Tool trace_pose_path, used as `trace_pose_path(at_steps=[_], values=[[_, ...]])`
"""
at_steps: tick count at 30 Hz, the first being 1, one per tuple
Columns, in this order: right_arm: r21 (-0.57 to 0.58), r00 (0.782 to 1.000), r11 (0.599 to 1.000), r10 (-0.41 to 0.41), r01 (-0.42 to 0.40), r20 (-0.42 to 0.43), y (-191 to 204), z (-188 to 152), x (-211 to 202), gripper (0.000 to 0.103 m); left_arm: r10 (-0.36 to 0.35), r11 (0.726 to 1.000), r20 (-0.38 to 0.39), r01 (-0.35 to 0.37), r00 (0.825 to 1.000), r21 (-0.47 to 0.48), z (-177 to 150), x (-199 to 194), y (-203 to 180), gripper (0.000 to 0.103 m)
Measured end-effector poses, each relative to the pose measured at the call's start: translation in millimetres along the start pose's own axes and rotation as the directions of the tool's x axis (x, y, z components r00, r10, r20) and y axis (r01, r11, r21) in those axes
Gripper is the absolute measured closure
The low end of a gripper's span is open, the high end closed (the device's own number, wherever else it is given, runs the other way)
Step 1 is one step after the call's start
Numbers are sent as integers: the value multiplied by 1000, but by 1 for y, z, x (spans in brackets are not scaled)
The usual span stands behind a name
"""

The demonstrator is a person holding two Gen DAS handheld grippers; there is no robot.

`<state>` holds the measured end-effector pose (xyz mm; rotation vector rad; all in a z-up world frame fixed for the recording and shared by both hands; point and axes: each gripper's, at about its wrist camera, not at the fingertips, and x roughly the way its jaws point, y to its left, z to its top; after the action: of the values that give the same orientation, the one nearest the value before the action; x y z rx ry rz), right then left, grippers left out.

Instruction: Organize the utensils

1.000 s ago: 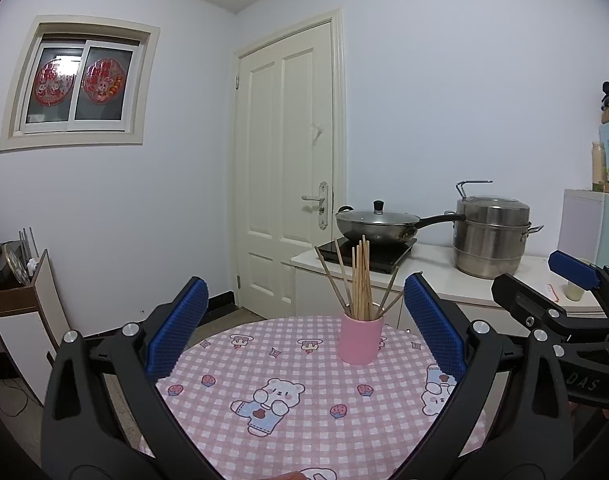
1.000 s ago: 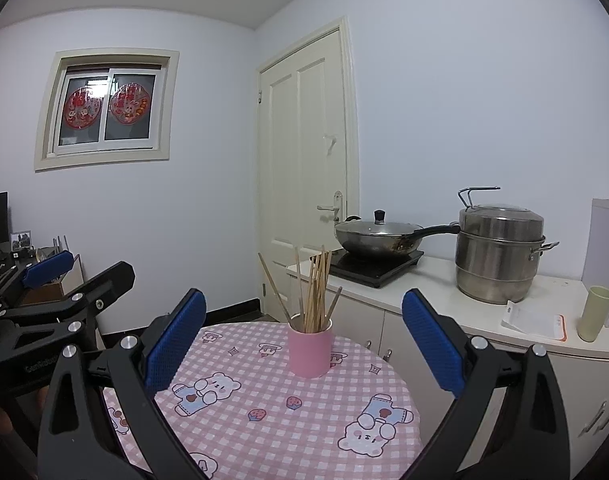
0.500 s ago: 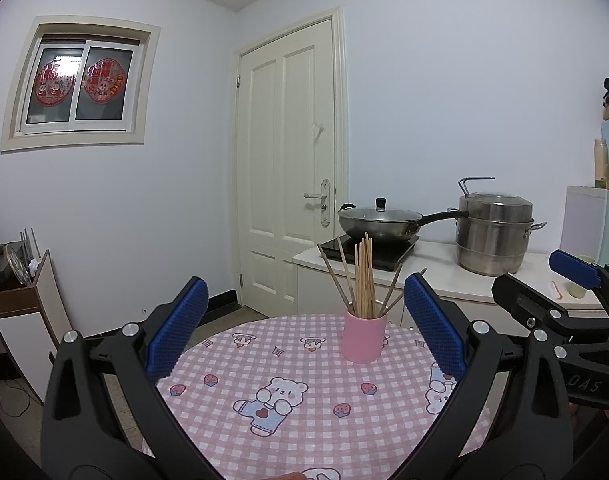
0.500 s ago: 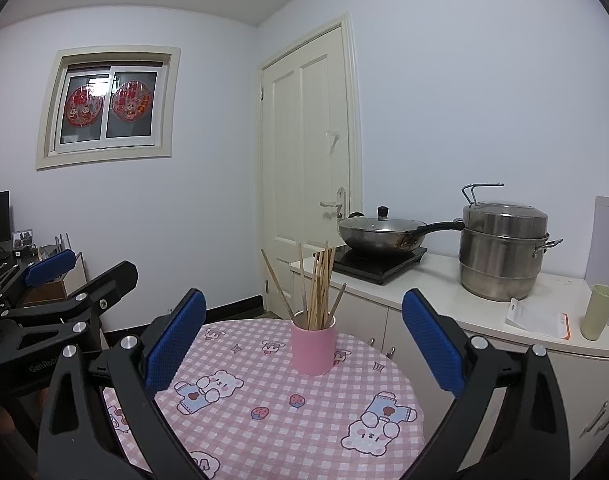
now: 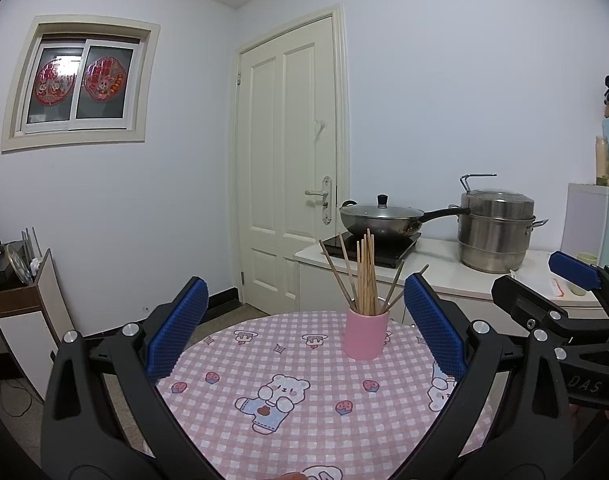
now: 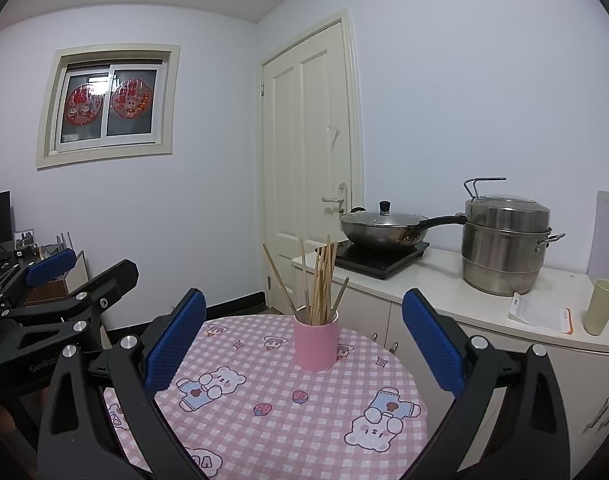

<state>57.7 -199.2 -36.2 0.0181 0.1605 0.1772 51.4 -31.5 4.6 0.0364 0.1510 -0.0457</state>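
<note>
The left gripper (image 5: 304,336) hangs above the near edge of the round surface (image 5: 304,420) with its pink checked bear-print cloth, jaws spread wide and empty; the right gripper (image 6: 304,338) sits just beside it, jaws likewise wide with nothing between them; a pink cup (image 5: 365,334) stands upright toward the far side of the surface, well apart from both grippers; wooden chopsticks (image 5: 366,276) stand inside it, fanned outward; behind, a lidded wok (image 6: 384,228) and steel steamer pot (image 6: 504,246) rest on the white counter (image 6: 444,292).
</note>
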Motion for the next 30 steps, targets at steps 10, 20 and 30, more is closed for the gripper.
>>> trace_pose_path(at_steps=[10, 20, 30], values=[[2, 1000, 1000, 1, -1, 0, 1, 1, 0, 8, 5, 1000, 8, -5, 1000, 3, 0, -1, -1, 6], [1, 1000, 1000, 0, 0, -3, 0, 0, 1, 8, 3, 1000, 25, -3, 1000, -3, -2, -3, -1, 6], [-2, 1000, 1000, -1, 1, -4, 0, 0, 1, 8, 11, 1000, 24, -11, 1000, 4, -2, -4, -2, 6]])
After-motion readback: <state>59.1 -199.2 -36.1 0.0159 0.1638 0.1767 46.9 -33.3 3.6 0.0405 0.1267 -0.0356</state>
